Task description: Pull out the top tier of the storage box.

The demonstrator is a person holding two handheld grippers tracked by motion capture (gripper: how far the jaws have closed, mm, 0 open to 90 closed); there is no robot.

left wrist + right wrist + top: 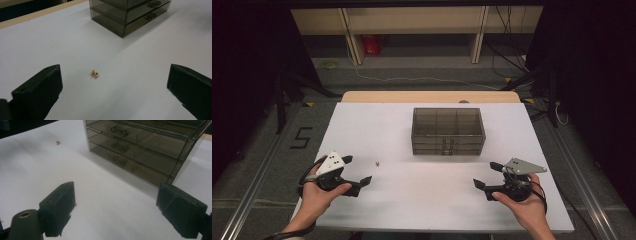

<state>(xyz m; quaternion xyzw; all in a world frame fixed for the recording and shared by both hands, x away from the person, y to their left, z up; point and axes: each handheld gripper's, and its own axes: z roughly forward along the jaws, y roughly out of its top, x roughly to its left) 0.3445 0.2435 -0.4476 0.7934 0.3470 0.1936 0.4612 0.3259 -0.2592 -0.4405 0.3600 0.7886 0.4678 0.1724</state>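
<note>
The gold piece (377,162) lies bare on the white desk (432,200), in front of the drawer box (448,131) and off to its left, well apart from it. Your left hand (319,192) rests low at the desk's near left corner, palm wrapped round the left gripper (356,170), which points right and slightly away from you, its grey plate on top. Your right hand (522,202) mirrors it at the near right, and the right gripper (488,175) points left and up the desk towards the box. Both sets of jaws stand wide with nothing between them.

From above, the gold piece is only a speck just beyond and right of your left jaws. The left gripper view brings it close: the gold piece (94,73) is a small, knobbly brass-coloured thing, lying ahead of the left gripper (113,82) and between the lines of its two jaws, a little nearer the left one, touching neither. The right gripper view gives what the other two do not: the box (140,150) front with three smoky clear drawers, all pushed in, each with a small handle. There the gold piece (58,142) sits far off at the upper left, well apart from the right gripper (116,200), whose jaws face the box's lower drawers.
</note>
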